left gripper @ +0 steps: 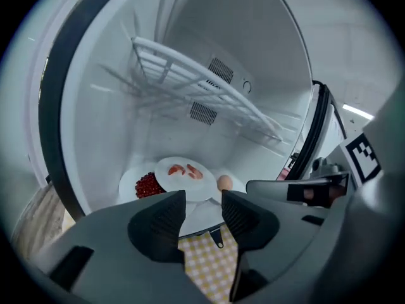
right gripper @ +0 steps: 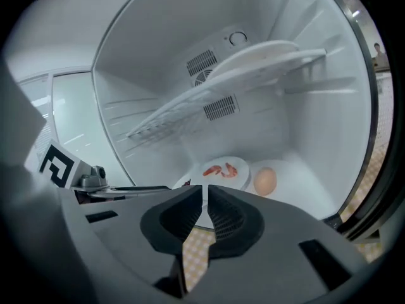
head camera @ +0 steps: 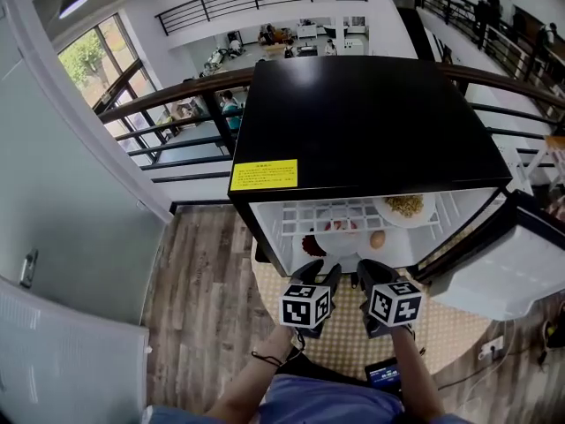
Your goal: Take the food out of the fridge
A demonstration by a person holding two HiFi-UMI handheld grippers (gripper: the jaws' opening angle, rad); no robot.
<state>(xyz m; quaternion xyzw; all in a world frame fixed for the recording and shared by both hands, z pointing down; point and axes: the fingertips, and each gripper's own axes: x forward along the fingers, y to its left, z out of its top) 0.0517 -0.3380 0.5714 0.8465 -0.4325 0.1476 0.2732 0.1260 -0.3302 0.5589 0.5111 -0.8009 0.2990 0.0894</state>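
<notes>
The small black fridge (head camera: 371, 122) stands open. On its floor lie a white plate of shrimp (left gripper: 185, 173), a plate of red berries (left gripper: 147, 184) and a brown egg (left gripper: 224, 182). A plate of noodles (head camera: 406, 207) rests on the wire shelf (left gripper: 202, 87) above. Both grippers hover side by side just outside the opening, pointing in and down. My left gripper (left gripper: 204, 201) is open with nothing between its fingers. My right gripper (right gripper: 205, 195) is shut and empty, with the shrimp plate (right gripper: 221, 170) and the egg (right gripper: 265, 180) beyond its tips.
The fridge door (head camera: 503, 272) hangs open at the right. A yellow checked cloth (head camera: 441, 325) lies under the fridge front, on a wooden floor (head camera: 203, 290). A dark railing (head camera: 177, 104) runs behind the fridge.
</notes>
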